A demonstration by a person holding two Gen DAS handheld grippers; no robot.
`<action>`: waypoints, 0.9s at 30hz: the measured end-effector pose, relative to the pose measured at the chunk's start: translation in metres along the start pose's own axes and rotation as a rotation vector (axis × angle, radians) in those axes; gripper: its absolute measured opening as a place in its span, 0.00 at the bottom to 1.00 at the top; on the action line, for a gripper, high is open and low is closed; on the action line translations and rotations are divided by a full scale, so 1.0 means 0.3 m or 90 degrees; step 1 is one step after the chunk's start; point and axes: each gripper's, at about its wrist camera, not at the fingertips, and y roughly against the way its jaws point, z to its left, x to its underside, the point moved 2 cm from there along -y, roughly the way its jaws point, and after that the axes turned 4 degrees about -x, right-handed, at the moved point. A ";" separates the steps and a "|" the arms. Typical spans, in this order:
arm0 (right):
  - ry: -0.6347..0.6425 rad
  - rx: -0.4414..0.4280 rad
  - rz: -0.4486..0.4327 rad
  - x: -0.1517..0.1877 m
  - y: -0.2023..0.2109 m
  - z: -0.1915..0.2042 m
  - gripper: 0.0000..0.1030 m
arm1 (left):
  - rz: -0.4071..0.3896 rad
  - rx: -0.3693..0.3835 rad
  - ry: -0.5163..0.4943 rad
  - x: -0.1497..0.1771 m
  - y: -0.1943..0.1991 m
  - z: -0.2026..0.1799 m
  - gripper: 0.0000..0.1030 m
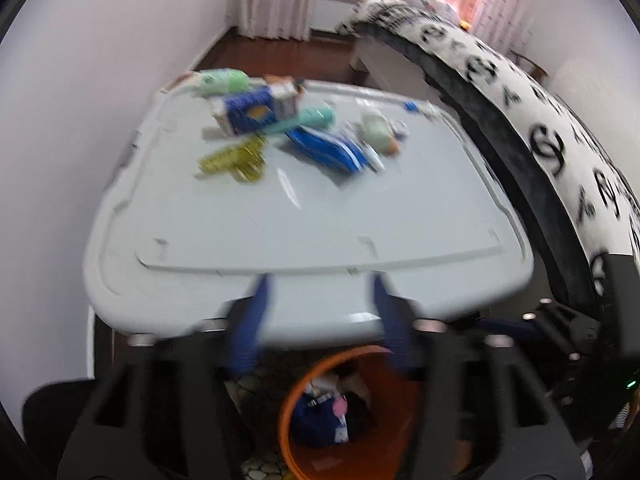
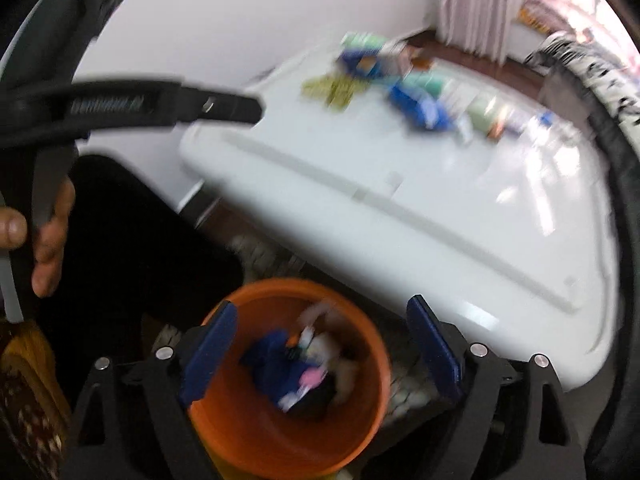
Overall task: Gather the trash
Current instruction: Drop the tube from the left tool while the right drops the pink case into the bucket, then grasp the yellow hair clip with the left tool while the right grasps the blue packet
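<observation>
white lid (image 1: 304,216) bearing wrappers (image 1: 280,128), beside bed (image 1: 552,120).

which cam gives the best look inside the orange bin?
Right wrist. The orange bin sits between the open right gripper fingers, with nearly the whole rim and the blurry blue, white and pink trash inside showing. Left wrist catches it only at the bottom edge, partly hidden behind the left gripper body.
</observation>
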 end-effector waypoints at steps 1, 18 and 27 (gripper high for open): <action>-0.010 0.010 -0.020 -0.027 0.021 -0.026 0.85 | -0.014 -0.005 0.006 -0.022 0.009 0.015 0.70; -0.140 0.095 -0.247 -0.296 0.115 -0.327 0.95 | 0.085 -0.067 -0.185 -0.349 -0.546 0.128 0.88; -0.146 0.119 -0.215 -0.307 0.047 -0.369 0.95 | 0.131 -0.053 -0.094 -0.327 -0.579 0.186 0.49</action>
